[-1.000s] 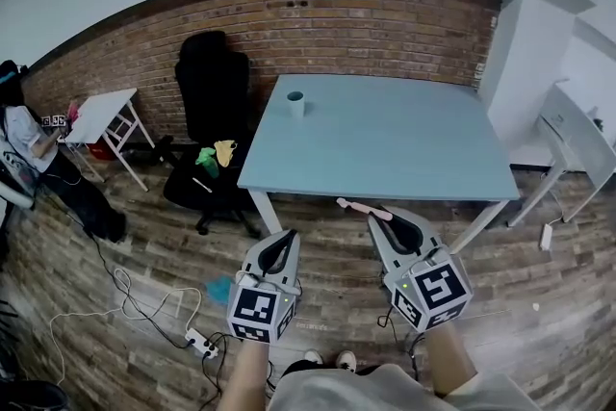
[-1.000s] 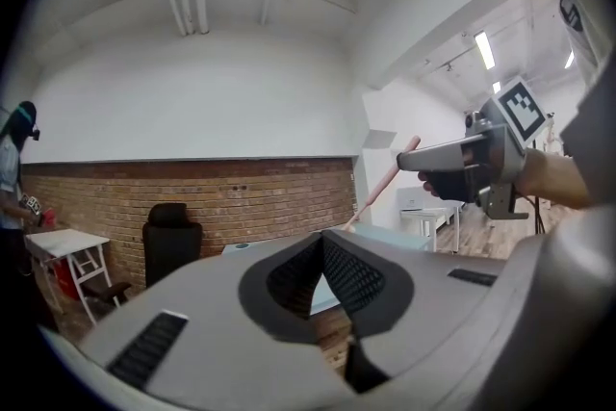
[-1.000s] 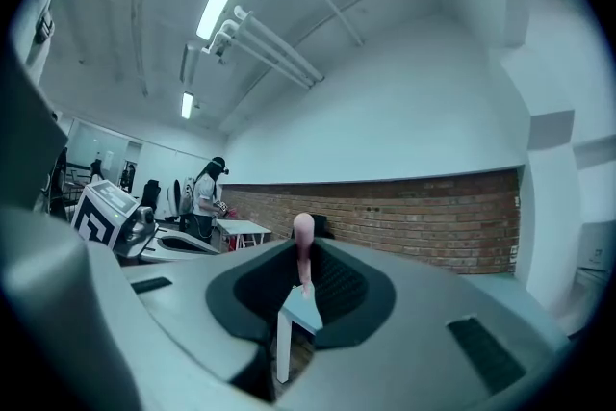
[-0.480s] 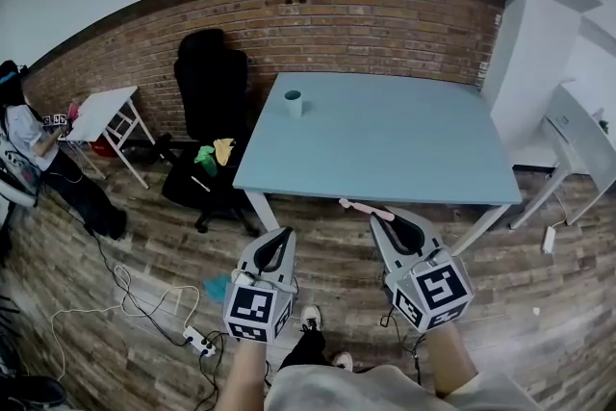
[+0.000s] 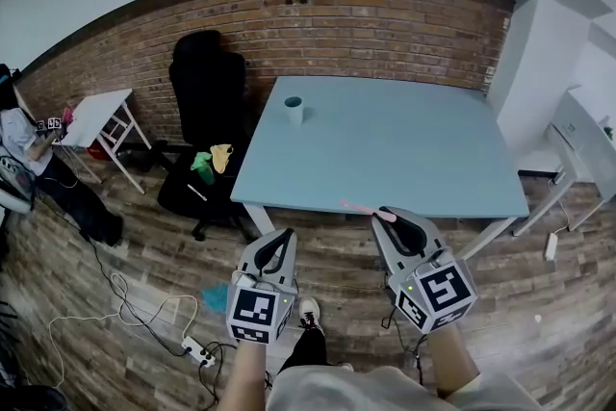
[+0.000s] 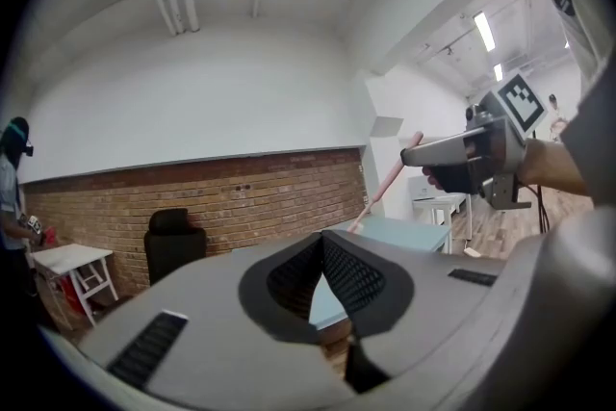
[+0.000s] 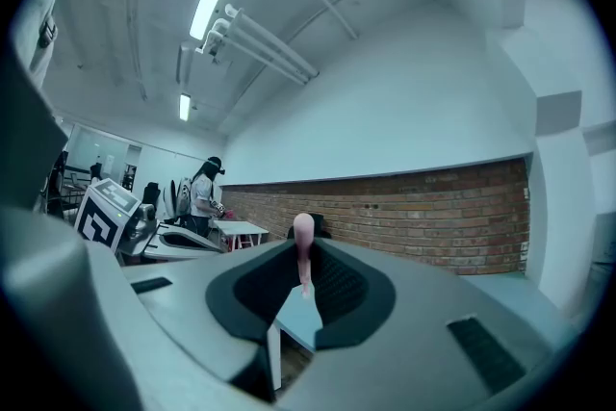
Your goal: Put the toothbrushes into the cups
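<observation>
Wall: a red brick wall (image 5: 385, 24) curves across the top of the head view, behind everything else.
Floor: a dark wood-plank floor (image 5: 144, 245) fills the lower half of the frame. Cables trail over it at lower left.
Table: a light blue rectangular table (image 5: 404, 149) sits in the centre of the frame. Its near edge is just above your two grippers.
Chair: a black office chair (image 5: 204, 91) stands left of centre, just beside the table's left edge. Green and yellow cloths lie on its seat.
Side table: a small white folding table (image 5: 96, 115) stands at the left of the frame, near the wall.
Left gripper: your left gripper (image 5: 284, 236) is in the lower centre, over the floor and short of the table's near edge. In its own view (image 6: 322, 241) the two jaws meet at the tips and nothing lies between them.
Right gripper: your right gripper (image 5: 390, 215) is at lower centre-right, with its tips at the table's near edge. In its own view (image 7: 303, 255) the jaws are closed on the toothbrush.
Cup: a small pale cup with a dark teal rim (image 5: 294, 108) stands upright at the table's far left corner, above and left of centre. It is well apart from both grippers.
Toothbrush: a pink toothbrush (image 5: 364, 209) (image 7: 304, 250) is pinched in your right gripper's jaws. It juts leftward from the tips along the table's near edge and is not in the cup.
</observation>
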